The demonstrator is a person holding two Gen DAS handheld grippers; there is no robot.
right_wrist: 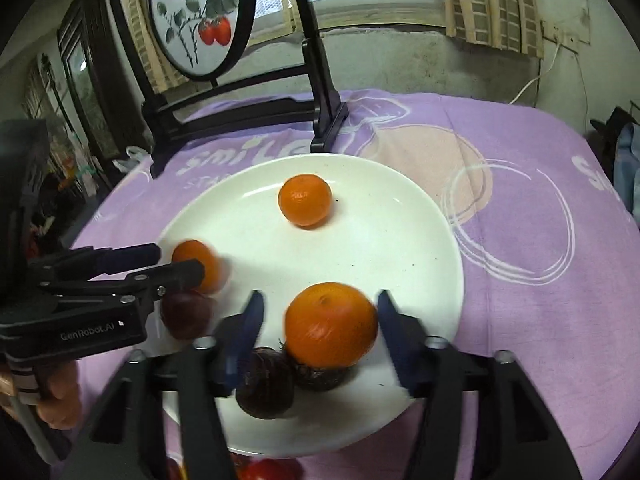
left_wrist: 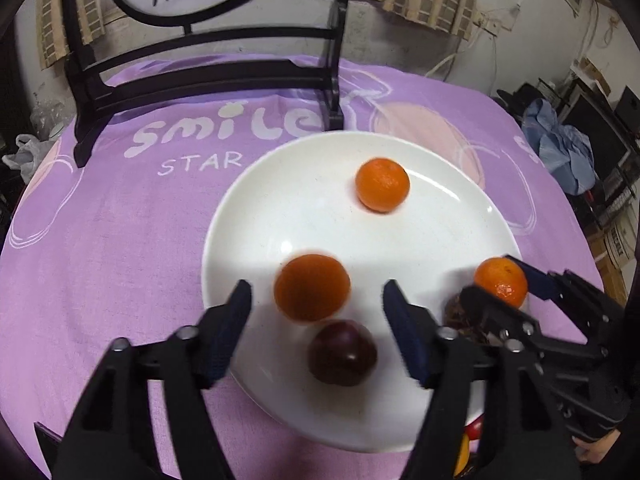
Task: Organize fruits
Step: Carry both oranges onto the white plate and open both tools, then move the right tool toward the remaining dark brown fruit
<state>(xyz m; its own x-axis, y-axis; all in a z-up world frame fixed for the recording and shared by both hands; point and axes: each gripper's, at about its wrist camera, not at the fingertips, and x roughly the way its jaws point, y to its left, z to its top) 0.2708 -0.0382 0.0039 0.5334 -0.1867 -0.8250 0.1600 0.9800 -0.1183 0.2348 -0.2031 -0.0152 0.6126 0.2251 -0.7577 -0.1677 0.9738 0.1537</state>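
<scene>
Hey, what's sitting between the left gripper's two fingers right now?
An orange on the white plate, with a dark purple fruit just nearer the camera. Neither pad touches them. The left wrist view shows this.

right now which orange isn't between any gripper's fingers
The far orange alone near the plate's back rim; the other two sit between open grippers.

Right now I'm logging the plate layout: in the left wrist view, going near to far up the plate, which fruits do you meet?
Dark purple fruit → shaded orange between the left gripper fingers → far orange, all on the white plate.
</scene>
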